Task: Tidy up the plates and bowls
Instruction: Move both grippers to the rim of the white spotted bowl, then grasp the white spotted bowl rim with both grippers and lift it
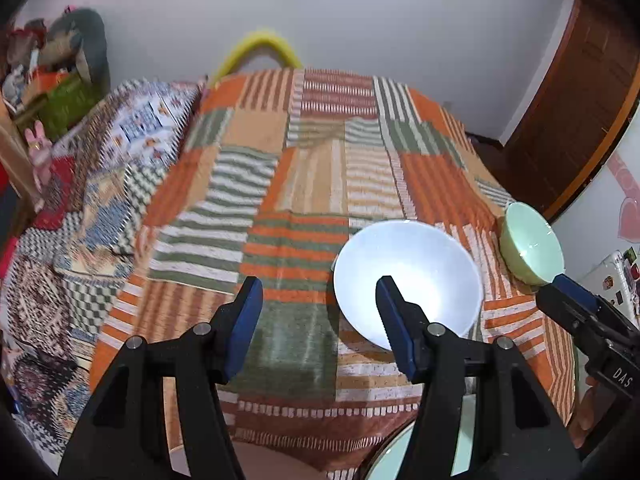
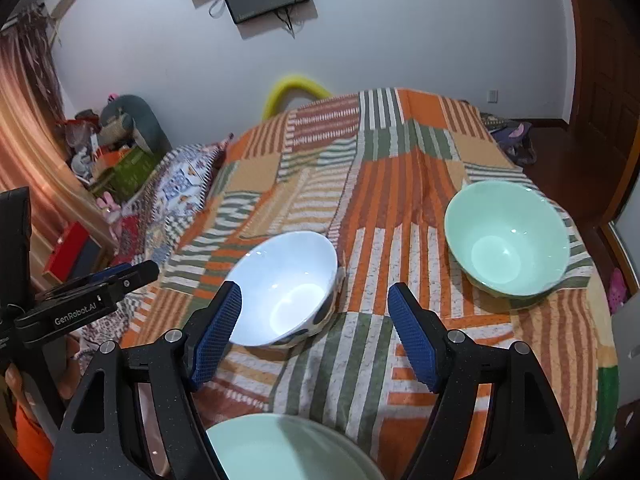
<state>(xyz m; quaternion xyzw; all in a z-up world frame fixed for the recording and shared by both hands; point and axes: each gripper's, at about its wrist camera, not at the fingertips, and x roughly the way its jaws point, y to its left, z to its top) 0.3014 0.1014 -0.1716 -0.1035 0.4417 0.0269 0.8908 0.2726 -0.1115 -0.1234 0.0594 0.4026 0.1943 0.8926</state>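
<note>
while both grippers hang over the patchwork cloth [image 2: 360,208], neither has hold of anything: the left gripper [image 1: 318,320] stands about half open with only cloth between its jaws and the white bowl [image 1: 408,276] behind its right finger, and the right gripper [image 2: 314,332] is parted wider, its jaws bare, above the ground between the white bowl and the green bowl [image 2: 506,236]. the two bowls sit apart on the cloth, and a pale green plate [image 2: 280,448] lies at the near edge under the right gripper. this looks like the reach-in step, before any pickup. next, i judge, one gripper must settle a finger inside a bowl's rim and close on the wall, so the bowl can be carried to the other for stacking.
</note>
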